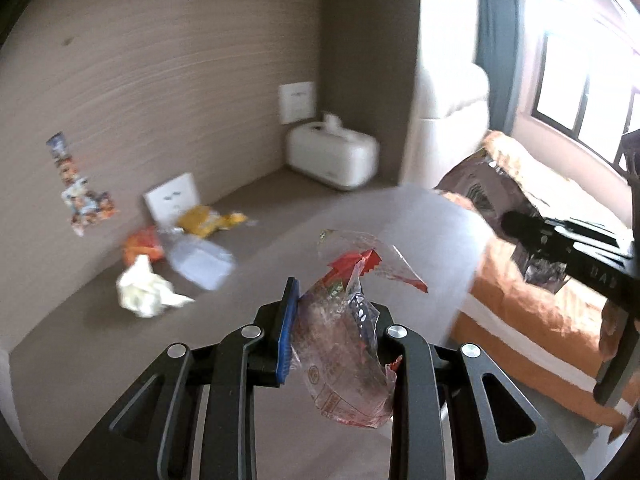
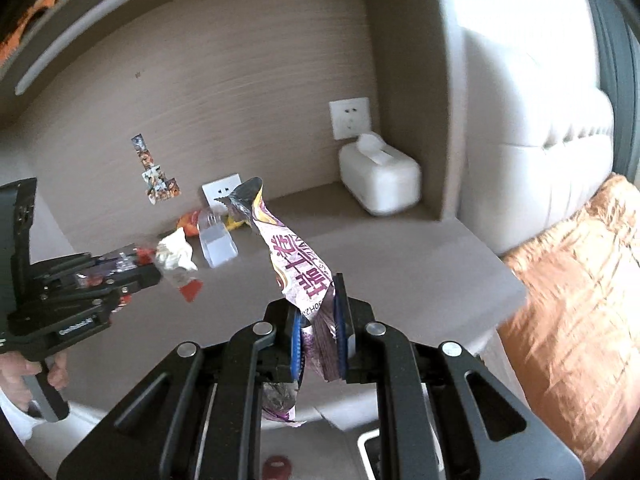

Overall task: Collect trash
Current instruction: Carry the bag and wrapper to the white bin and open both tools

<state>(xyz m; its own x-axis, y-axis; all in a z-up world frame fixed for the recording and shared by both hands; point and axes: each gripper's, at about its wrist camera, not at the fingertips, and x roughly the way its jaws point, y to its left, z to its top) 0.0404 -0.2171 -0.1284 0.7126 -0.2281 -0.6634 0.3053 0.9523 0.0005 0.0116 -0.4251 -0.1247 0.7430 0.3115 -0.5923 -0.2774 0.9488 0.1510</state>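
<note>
While the left tool (image 1: 336, 312) clamps a clear wrapper (image 1: 344, 360) with red print, the right tool (image 2: 318, 320) is clenched on a purple-lettered snack bag (image 2: 296, 268); both pieces hang above the grey surface (image 2: 400, 264). More trash lies on it near the wall: a crumpled tissue (image 1: 144, 292), a clear packet (image 1: 200, 260), an orange wrapper (image 1: 142, 246) and a yellow one (image 1: 208, 220). A white tissue box (image 2: 380, 180) sits in the corner, an orange cushion (image 2: 580, 300) to the right
</note>
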